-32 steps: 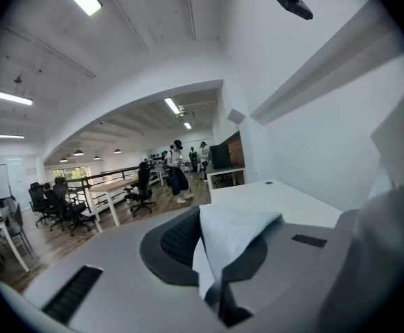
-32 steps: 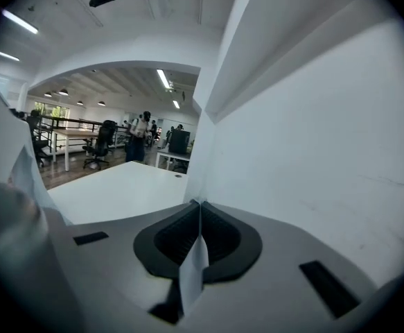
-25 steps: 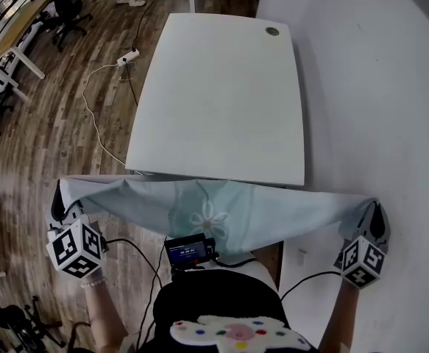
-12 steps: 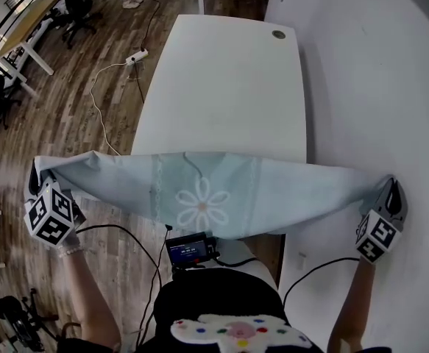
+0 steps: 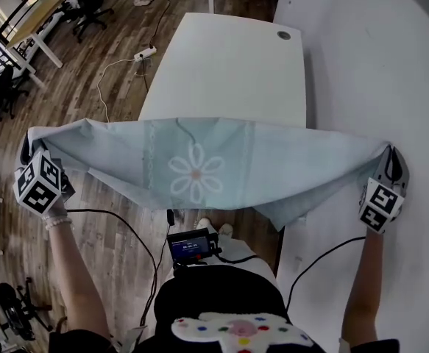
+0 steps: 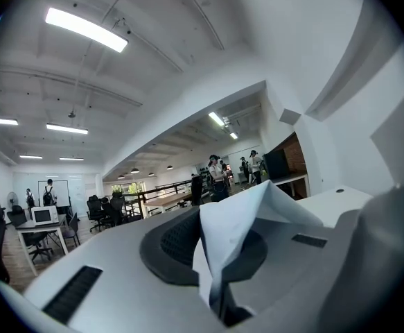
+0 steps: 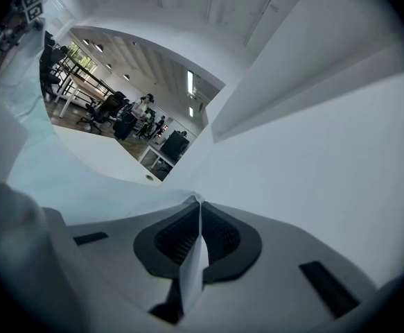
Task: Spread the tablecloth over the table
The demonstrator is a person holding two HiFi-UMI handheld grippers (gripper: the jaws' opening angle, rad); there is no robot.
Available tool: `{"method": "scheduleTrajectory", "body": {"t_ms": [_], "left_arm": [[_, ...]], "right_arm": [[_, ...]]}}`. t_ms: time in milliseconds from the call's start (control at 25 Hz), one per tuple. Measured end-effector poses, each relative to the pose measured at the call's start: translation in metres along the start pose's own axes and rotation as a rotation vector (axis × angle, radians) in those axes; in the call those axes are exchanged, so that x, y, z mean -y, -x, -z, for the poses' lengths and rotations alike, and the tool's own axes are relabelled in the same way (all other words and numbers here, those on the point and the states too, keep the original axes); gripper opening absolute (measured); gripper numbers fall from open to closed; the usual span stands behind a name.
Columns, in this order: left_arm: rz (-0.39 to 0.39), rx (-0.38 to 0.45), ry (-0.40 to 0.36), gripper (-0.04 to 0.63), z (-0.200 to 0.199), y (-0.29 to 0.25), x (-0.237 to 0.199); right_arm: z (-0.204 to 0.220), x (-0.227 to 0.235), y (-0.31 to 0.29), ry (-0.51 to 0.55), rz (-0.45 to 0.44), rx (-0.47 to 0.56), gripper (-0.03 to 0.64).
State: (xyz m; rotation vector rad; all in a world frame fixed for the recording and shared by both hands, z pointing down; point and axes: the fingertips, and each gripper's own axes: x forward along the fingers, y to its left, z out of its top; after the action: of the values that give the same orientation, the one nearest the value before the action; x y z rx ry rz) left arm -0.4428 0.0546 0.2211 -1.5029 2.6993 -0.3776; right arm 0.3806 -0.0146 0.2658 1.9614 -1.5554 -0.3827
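A pale blue tablecloth [image 5: 199, 168] with a white flower print hangs stretched in the air between my two grippers, over the near end of the white table [image 5: 229, 72]. My left gripper [image 5: 29, 150] is shut on its left corner [image 6: 240, 220], which sticks up between the jaws. At the right, beside the white wall, my right gripper [image 5: 392, 160] is shut on the other corner [image 7: 195, 255]. The cloth's lower edge sags toward me and hides the table's near edge.
A white wall [image 5: 376, 50] runs along the table's right side. The table has a round cable port [image 5: 283, 34] at its far end. On the wooden floor at left lie a power strip [image 5: 146, 52] and cable; desks and office chairs [image 5: 89, 6] stand farther off.
Both grippers have risen and moved forward and apart, lifting the cloth from below the table's near edge to above it. The cloth now spans wider and flatter.
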Motion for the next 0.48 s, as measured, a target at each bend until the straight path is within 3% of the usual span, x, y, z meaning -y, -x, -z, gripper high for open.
{"method": "scheduleTrajectory", "body": {"t_ms": [120, 360, 480], "left_arm": [[-0.006, 0.016, -0.007, 0.011, -0.015, -0.007, 0.001], [-0.047, 0.062, 0.026, 0.011, -0.084, -0.046, -0.002], [-0.044, 0.07, 0.001, 0.011, -0.101, -0.065, 0.001]], "right_arm": [[-0.017, 0.006, -0.02, 0.017, -0.005, 0.029, 0.034], [-0.068, 0.039, -0.088, 0.018, 0.006, 0.038, 0.034], [-0.078, 0.044, -0.113, 0.028, 0.016, 0.04, 0.034]]}}
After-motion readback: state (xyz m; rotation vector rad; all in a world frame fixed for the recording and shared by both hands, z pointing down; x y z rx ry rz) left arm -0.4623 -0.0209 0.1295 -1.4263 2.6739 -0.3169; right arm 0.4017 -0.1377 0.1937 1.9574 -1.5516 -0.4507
